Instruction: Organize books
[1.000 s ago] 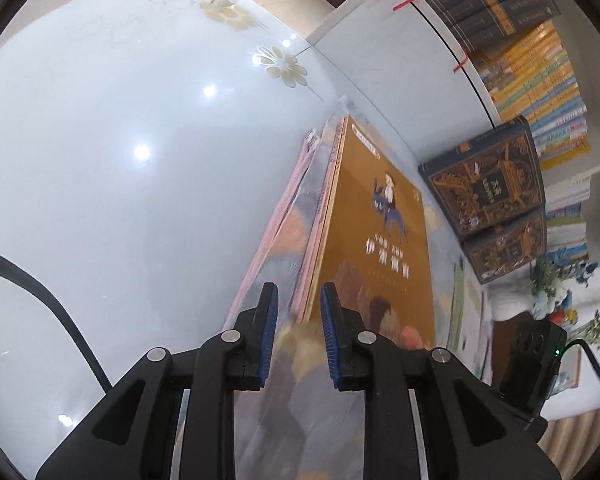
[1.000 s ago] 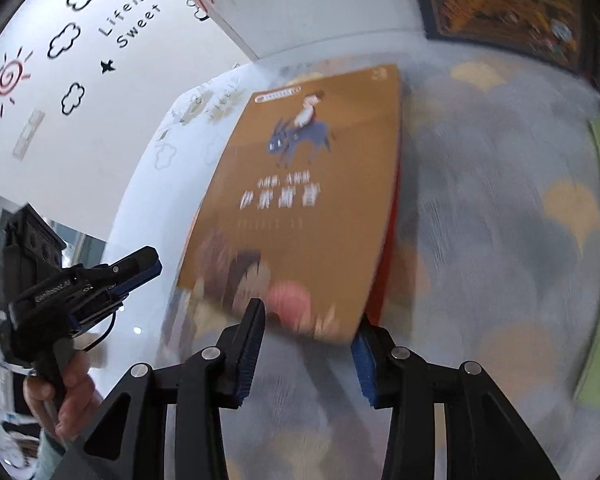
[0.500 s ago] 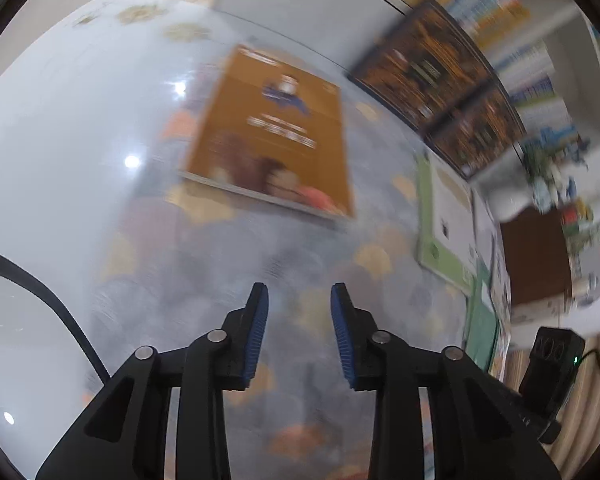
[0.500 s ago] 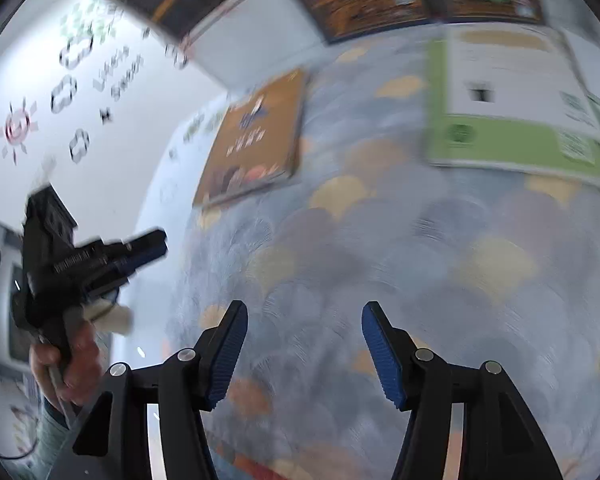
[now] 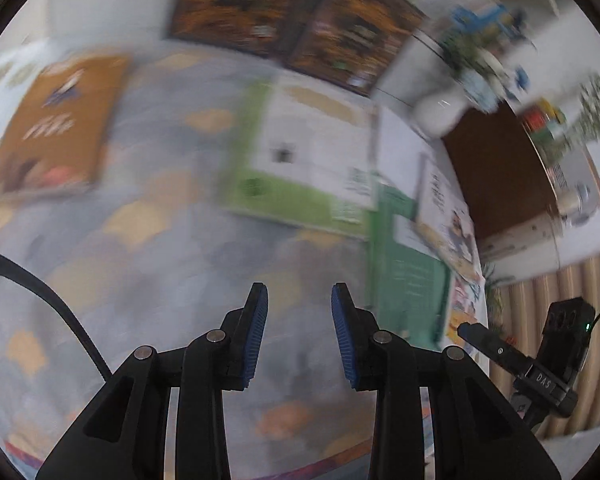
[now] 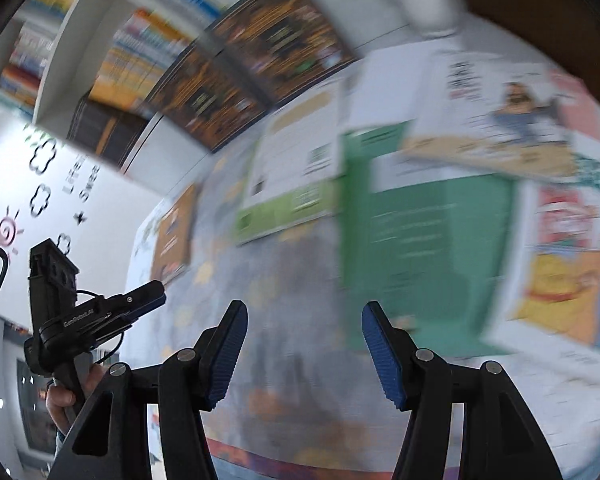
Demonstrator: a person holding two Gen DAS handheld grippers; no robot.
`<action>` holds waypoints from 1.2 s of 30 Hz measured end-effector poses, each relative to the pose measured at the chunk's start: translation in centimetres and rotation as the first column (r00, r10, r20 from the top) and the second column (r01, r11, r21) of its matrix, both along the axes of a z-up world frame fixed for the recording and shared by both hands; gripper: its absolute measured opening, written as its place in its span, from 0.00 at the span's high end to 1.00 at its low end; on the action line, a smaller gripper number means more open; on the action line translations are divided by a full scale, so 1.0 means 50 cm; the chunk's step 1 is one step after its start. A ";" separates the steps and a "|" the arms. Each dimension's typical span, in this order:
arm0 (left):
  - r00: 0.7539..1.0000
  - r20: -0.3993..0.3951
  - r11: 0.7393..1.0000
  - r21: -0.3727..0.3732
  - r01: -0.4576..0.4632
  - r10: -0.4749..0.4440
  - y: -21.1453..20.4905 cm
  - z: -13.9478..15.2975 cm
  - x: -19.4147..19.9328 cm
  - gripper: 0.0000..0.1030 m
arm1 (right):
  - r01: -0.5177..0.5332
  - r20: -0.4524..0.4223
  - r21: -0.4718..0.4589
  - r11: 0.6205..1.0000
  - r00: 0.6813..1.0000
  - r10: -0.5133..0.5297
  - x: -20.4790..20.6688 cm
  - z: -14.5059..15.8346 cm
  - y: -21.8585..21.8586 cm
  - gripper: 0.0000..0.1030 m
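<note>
My left gripper [image 5: 299, 330] jaws part way apart, nothing between. My right gripper [image 6: 303, 354] jaws wider, empty too; both have just been opening. Brown book [image 5: 54, 128] lies flat on patterned mat [image 5: 148, 264], put down alone, well left of light green book [image 5: 300, 164]. Dark green book [image 6: 428, 248] just right of light green book, likely next pick. Wall words [image 6: 82, 178] read "Life is Sweet", blurred. Book titles too blurred.

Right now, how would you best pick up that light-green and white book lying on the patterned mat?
Grip the light-green book by its near free edge, coming in low from the mat side. It lies flat, and the dark-green book crowds its right side.
</note>
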State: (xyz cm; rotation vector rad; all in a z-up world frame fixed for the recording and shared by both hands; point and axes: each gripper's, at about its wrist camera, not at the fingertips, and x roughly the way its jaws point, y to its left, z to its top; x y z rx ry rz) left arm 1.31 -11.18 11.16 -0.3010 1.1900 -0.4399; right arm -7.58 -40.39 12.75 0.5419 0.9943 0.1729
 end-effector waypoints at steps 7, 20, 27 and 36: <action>0.981 0.044 0.982 0.019 0.188 -0.189 -0.232 0.040 0.036 0.71 | 0.119 -0.003 0.019 0.993 0.993 -0.119 -0.007 0.027 -0.203 0.44; 0.958 -0.071 0.961 -0.027 0.277 -0.278 -0.482 -0.053 0.184 0.70 | 0.114 -0.054 -0.036 0.993 0.992 -0.116 0.099 0.008 -0.359 0.33; 0.969 -0.115 0.975 0.011 0.222 -0.219 -0.501 -0.105 0.250 0.70 | 0.133 -0.075 -0.062 0.989 0.988 -0.137 0.165 -0.026 -0.386 0.33; 0.959 -0.096 0.963 0.001 0.269 -0.268 -0.520 -0.129 0.259 0.70 | 0.154 -0.064 -0.162 0.975 0.984 -0.167 0.214 -0.055 -0.388 0.62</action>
